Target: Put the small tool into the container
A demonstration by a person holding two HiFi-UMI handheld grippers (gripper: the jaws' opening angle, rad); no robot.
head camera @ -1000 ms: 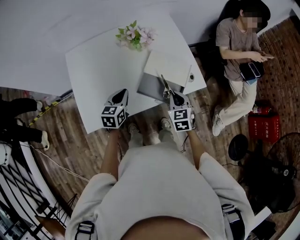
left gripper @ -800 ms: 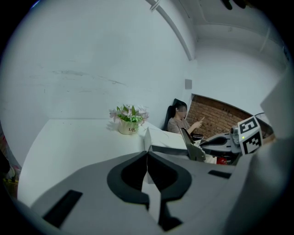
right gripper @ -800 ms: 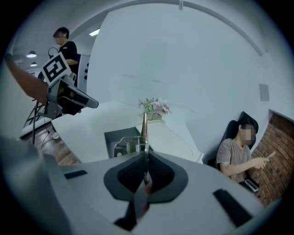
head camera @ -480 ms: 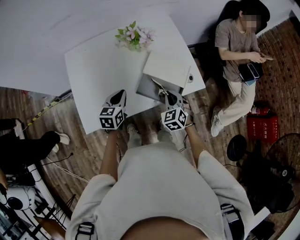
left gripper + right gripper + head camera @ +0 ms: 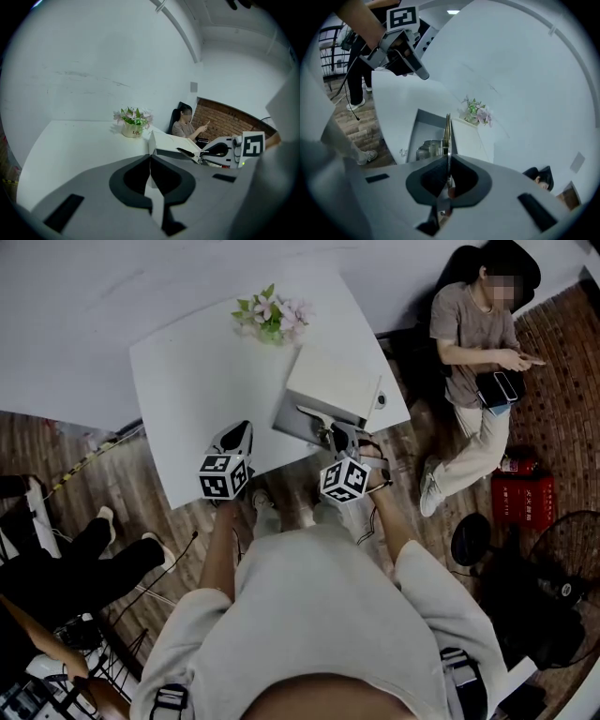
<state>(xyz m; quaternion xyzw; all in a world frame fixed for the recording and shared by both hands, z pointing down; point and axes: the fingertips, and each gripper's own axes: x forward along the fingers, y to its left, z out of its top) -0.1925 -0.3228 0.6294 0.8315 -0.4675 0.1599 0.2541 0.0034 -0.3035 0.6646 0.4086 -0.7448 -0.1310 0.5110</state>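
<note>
The container (image 5: 302,418) is a grey open box with a raised white lid (image 5: 333,379), at the table's near right corner. My right gripper (image 5: 336,435) is shut on the small tool (image 5: 314,415), a thin flat metal piece that reaches left over the box's open part. In the right gripper view the tool (image 5: 447,133) stands edge-on between the jaws, above the box (image 5: 421,129) with metal items (image 5: 431,150) inside. My left gripper (image 5: 246,426) hovers over the table's near edge, left of the box, shut with nothing in it (image 5: 150,157). From there I see the right gripper (image 5: 220,150) and tool (image 5: 187,152).
A pot of flowers (image 5: 270,315) stands at the back of the white table (image 5: 187,381). A seated person (image 5: 478,343) is at the right, with a red crate (image 5: 525,495) and a fan (image 5: 562,549) on the wooden floor. Another person's legs (image 5: 84,559) are at the left.
My right gripper has rolled and shifted slightly left, swinging the tool from pointing away to pointing left over the open box. The left gripper has stayed put. The legs at left moved.
</note>
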